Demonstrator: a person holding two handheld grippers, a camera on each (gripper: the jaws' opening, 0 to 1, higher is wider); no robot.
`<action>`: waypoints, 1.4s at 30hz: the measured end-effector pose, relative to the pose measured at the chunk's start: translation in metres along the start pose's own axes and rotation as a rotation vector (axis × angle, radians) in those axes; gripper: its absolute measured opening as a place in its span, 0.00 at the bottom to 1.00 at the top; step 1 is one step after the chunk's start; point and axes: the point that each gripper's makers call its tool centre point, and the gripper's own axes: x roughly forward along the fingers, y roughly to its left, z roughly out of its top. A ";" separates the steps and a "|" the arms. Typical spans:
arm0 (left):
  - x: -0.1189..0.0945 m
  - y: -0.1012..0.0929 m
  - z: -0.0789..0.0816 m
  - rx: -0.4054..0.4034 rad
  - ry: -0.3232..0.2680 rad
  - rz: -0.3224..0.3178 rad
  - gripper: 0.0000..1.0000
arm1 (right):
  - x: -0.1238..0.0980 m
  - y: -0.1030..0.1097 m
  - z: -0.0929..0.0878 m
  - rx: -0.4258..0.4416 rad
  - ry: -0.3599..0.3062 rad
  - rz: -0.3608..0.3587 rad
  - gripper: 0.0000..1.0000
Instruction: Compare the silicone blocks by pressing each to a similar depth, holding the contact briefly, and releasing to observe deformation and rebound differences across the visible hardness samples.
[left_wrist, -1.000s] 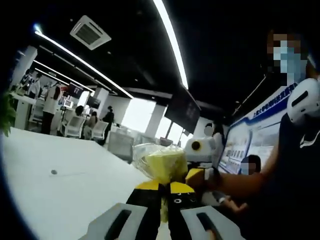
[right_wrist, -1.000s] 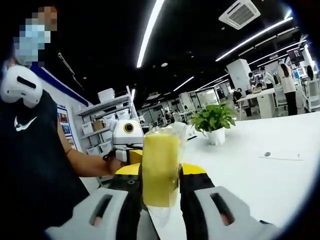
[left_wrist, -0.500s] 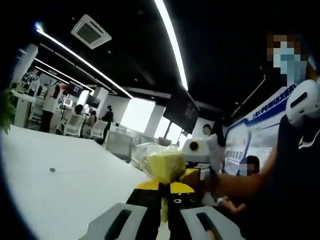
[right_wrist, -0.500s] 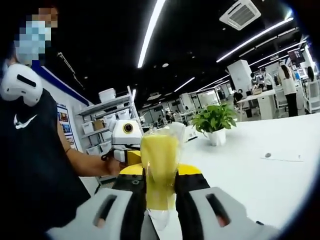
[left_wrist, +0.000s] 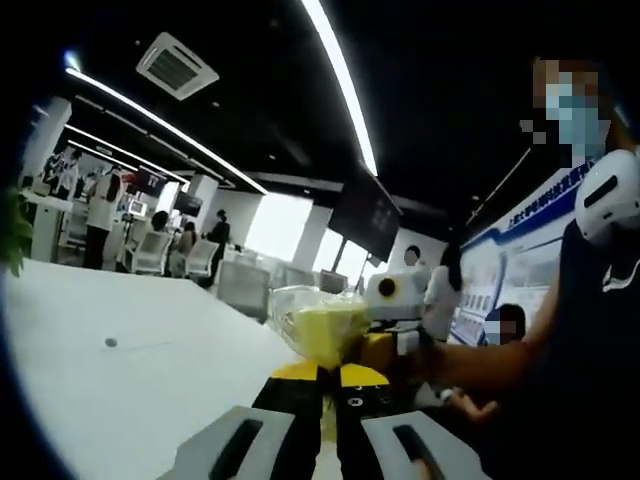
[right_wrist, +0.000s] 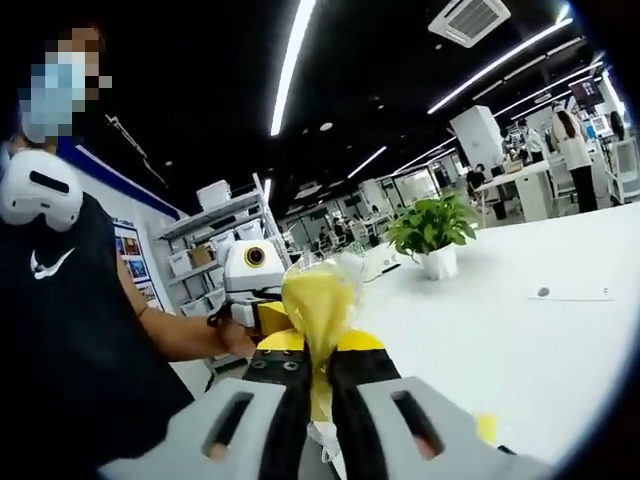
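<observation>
A yellow silicone block (right_wrist: 318, 296) in a clear plastic wrap is held up above the white table (right_wrist: 520, 340). My right gripper (right_wrist: 318, 348) is shut on it, and the block looks pinched thin between the black, yellow-tipped jaws. The left gripper view has the same wrapped block (left_wrist: 325, 328) just past my left gripper (left_wrist: 327, 374), which is shut on the wrap's lower edge. Each gripper appears in the other's view: the right gripper (left_wrist: 397, 295) held by a hand, and the left gripper (right_wrist: 252, 272) behind the block.
A person in a dark shirt (right_wrist: 60, 330) stands close, holding both grippers. A potted plant (right_wrist: 432, 230) stands on the table, with a small dark dot (right_wrist: 543, 292) and a small yellow piece (right_wrist: 485, 428). Shelves with boxes (right_wrist: 205, 250) are behind.
The right jaws have closed in on the yellow block, squeezing it from wide to thin. The left gripper stays shut on the wrap. Both views shifted slightly.
</observation>
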 end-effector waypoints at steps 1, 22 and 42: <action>-0.001 0.002 -0.002 -0.002 -0.001 0.003 0.01 | 0.001 0.000 -0.001 -0.003 0.006 -0.002 0.01; -0.004 0.009 0.004 0.029 -0.030 0.032 0.01 | 0.006 -0.003 0.005 -0.139 0.024 -0.027 0.00; -0.010 0.009 0.005 0.032 -0.020 0.040 0.02 | 0.011 -0.001 0.004 -0.131 0.033 -0.018 0.00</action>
